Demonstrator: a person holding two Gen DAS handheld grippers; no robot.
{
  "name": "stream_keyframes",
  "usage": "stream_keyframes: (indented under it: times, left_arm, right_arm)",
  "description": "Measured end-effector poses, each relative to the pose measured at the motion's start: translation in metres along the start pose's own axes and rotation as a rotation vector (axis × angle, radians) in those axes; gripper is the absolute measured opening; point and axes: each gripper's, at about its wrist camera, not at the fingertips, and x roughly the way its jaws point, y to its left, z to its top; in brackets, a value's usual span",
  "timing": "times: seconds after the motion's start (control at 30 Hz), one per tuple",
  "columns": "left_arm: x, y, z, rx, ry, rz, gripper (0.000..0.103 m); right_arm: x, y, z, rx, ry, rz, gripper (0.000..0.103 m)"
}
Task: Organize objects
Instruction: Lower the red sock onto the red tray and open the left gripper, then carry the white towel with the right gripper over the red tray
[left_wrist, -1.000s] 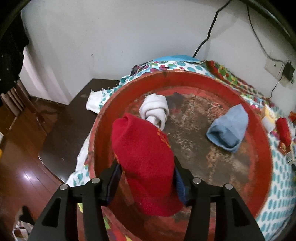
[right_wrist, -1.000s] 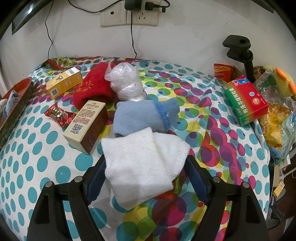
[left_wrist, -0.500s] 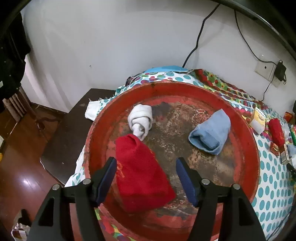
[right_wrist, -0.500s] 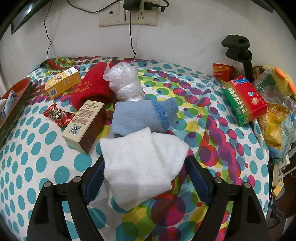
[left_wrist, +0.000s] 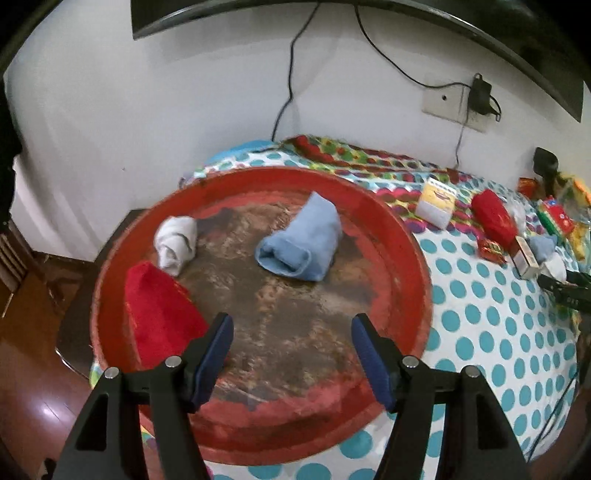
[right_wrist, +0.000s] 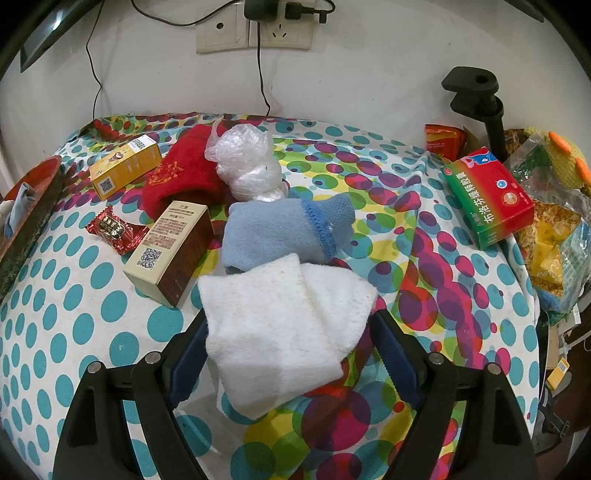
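Observation:
A round red tray (left_wrist: 402, 236) holds a red rolled cloth (left_wrist: 159, 314), a white rolled cloth (left_wrist: 175, 243) and a blue rolled cloth (left_wrist: 303, 243). My left gripper (left_wrist: 291, 343) is open and empty above the tray's near side, with the red cloth just left of it. My right gripper (right_wrist: 288, 332) holds a folded white cloth (right_wrist: 280, 332) between its jaws over the dotted tablecloth. Beyond it lie a blue cloth (right_wrist: 284, 232), a red cloth (right_wrist: 177, 181) and a crumpled plastic bag (right_wrist: 247, 162).
On the dotted cloth are a brown box (right_wrist: 170, 251), a yellow box (right_wrist: 125, 170), a red candy wrapper (right_wrist: 112, 229), a red-green medicine box (right_wrist: 487, 195) and snack bags (right_wrist: 550, 236). A black clamp stand (right_wrist: 476, 92) is at the back right. The tray's edge (right_wrist: 33, 206) is at far left.
My left gripper opened, let the red cloth go into the tray, and drew back to the right. The right gripper and its white cloth have barely moved.

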Motion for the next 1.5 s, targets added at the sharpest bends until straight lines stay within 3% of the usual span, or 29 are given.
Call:
stream_keyframes:
  times: [0.07,0.3,0.43,0.53,0.73,0.9,1.1,1.27,1.43,1.5]
  left_arm:
    - [0.005,0.001,-0.002,-0.016,0.013,-0.028,0.068]
    - [0.009,0.011,-0.006,-0.014,0.015,0.010,0.068]
    - [0.009,0.018,-0.005,-0.029,0.011,0.002,0.068]
    - [0.011,0.021,-0.005,-0.023,0.019,0.022,0.068]
    - [0.006,0.024,-0.004,-0.008,-0.008,0.053,0.068]
    - [0.008,0.034,-0.003,-0.023,-0.001,0.062,0.068]
    - [0.001,0.047,-0.001,-0.033,-0.029,0.094,0.068]
    - [-0.008,0.060,0.001,-0.006,-0.061,0.135,0.068]
    - [-0.014,0.076,0.002,0.012,-0.060,0.115,0.068]
    - [-0.019,0.082,0.001,0.039,-0.079,0.149,0.068]
  right_arm:
    - [0.000,0.000,0.000,0.004,-0.003,0.009,0.083]
    - [-0.009,-0.007,-0.007,0.062,-0.015,0.048,0.086]
    - [-0.010,-0.007,-0.008,0.087,-0.015,0.036,0.062]
    - [-0.013,0.003,-0.008,0.064,-0.026,0.003,0.052]
    - [-0.026,0.011,-0.008,0.085,-0.042,-0.040,0.048]
    - [-0.050,0.022,-0.002,0.109,-0.085,-0.002,0.048]
    - [-0.075,0.079,0.015,0.018,-0.136,0.087,0.048]
    - [-0.081,0.140,0.019,-0.060,-0.137,0.189,0.048]
    - [-0.083,0.201,0.022,-0.133,-0.126,0.280,0.048]
    - [-0.084,0.224,0.026,-0.161,-0.129,0.306,0.048]
